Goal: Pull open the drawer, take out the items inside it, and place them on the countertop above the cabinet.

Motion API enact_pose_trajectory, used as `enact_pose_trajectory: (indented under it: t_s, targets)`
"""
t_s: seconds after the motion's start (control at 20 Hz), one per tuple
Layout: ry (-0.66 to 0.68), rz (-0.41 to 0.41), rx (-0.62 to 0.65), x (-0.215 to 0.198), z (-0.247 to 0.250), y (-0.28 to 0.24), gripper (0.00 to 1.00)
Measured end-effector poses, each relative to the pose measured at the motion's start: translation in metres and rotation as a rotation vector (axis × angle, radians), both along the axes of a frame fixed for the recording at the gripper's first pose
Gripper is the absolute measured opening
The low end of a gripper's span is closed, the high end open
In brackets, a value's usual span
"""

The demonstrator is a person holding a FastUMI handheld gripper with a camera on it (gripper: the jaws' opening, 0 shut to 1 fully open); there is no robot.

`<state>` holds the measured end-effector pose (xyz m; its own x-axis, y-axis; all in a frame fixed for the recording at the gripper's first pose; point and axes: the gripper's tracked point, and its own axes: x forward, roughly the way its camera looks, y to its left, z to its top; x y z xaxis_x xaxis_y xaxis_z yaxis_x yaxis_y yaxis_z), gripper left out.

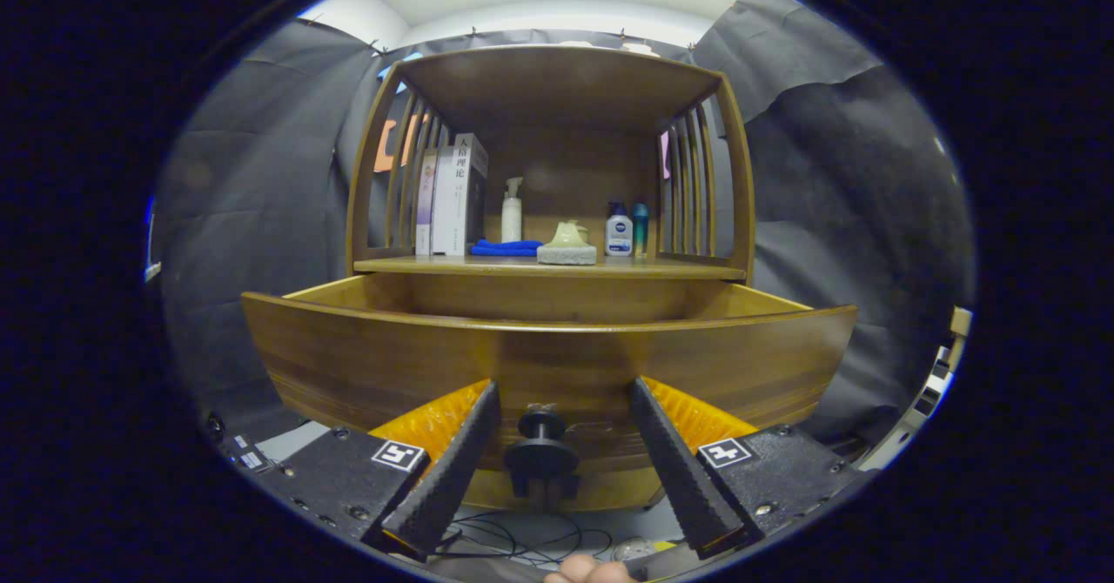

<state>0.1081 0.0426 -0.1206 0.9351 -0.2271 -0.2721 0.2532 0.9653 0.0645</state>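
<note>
Drawer (548, 352) knob (541, 444) sits between the parted gripper (562, 396) fingers.

You couldn't see inside the drawer (548, 352), its front panel hid the contents, and the gripper (564, 396) fingers stood apart.

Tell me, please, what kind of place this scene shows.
Probably a staged recording booth, not a real home: black cloth hangs behind a wooden cabinet with books and bottles on its countertop. The drawer is pulled out; the open gripper straddles its knob.
</note>
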Motion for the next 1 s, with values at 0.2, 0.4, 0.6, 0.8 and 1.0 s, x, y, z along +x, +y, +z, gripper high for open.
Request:
enact_pose_trajectory:
  t_s: [0.2, 0.4, 0.6, 0.8, 1.0]
  targets:
    - [0.015, 0.011, 0.05, 0.009, -0.003, 0.0, 0.99]
    - [0.024, 0.015, 0.044, 0.022, -0.005, -0.005, 0.99]
    - [0.018, 0.008, 0.031, 0.035, -0.001, -0.006, 0.99]
    - [0.03, 0.004, 0.03, 0.048, -0.003, -0.007, 0.99]
    - [0.035, 0.003, 0.035, 0.059, -0.003, -0.01, 1.0]
